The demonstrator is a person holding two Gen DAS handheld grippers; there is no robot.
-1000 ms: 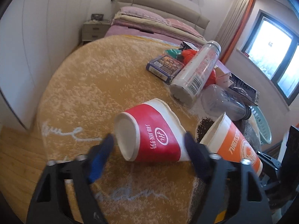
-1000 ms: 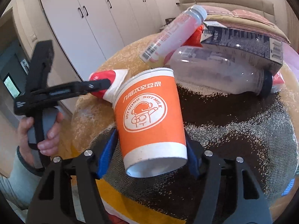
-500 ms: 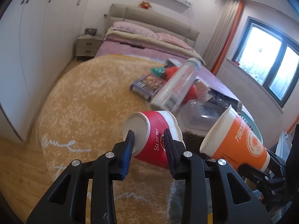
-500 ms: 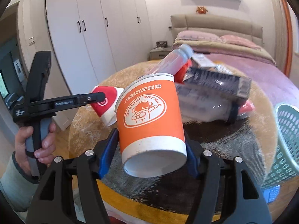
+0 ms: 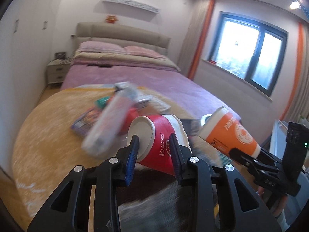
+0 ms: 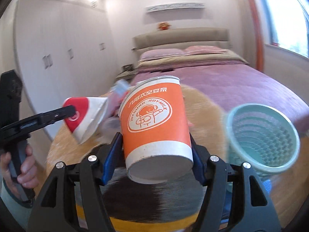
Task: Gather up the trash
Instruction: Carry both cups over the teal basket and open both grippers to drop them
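My left gripper (image 5: 153, 150) is shut on a red and white paper cup (image 5: 160, 137), squashed between the pads and lifted above the round table (image 5: 44, 135). The red cup also shows in the right wrist view (image 6: 85, 114). My right gripper (image 6: 155, 154) is shut on an orange soymilk cup (image 6: 155, 119), base toward the camera, held in the air. The orange cup also shows in the left wrist view (image 5: 229, 133). A teal mesh waste basket (image 6: 264, 137) stands right of the orange cup, its mouth facing me.
A plastic bottle (image 5: 110, 123), a dark snack box (image 5: 85, 119) and other wrappers lie blurred on the table. A bed with a purple cover (image 5: 135, 77) stands behind. White wardrobes (image 6: 63, 48) line the left wall.
My left gripper closed on the red cup and lifted it. Both grippers rose and swung right with their cups; the teal basket came into fuller view on the right.
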